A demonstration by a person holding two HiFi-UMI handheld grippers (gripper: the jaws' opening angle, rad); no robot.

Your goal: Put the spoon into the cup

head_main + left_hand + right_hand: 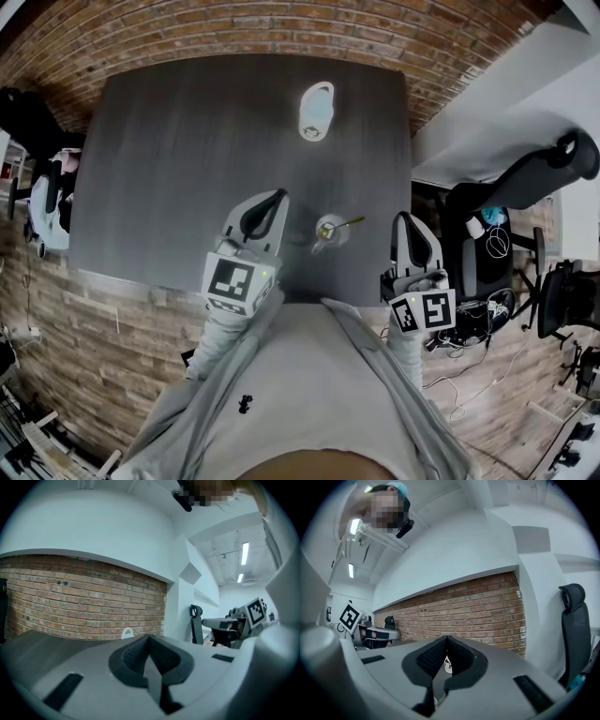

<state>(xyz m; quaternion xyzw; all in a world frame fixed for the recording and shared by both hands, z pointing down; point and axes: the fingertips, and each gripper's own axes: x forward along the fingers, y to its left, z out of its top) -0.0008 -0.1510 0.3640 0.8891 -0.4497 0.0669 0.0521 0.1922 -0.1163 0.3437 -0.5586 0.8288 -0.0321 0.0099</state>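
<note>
Spoon (349, 223) sits w/ its bowl end in the cup (328, 231), near the front edge of the worktop (169, 159). Its long axis runs 8 to 2 o'clock, handle leaning out over the rim toward 2. From your R tongs (405, 219) the cup lies at 9 o'clock, and the handle tip points roughly their way. From your L tongs (277, 196) the cup is at 4 o'clock. R is nearer the handle tip, L abt as near the cup body; neither touches either. Both tongs are pressed together, tips meeting, nothing clamped. White jug (317, 111) stands well apart at 12. Looks to me like the job's done; if the spoon needs a nudge, go in w/ R along the handle axis
</note>
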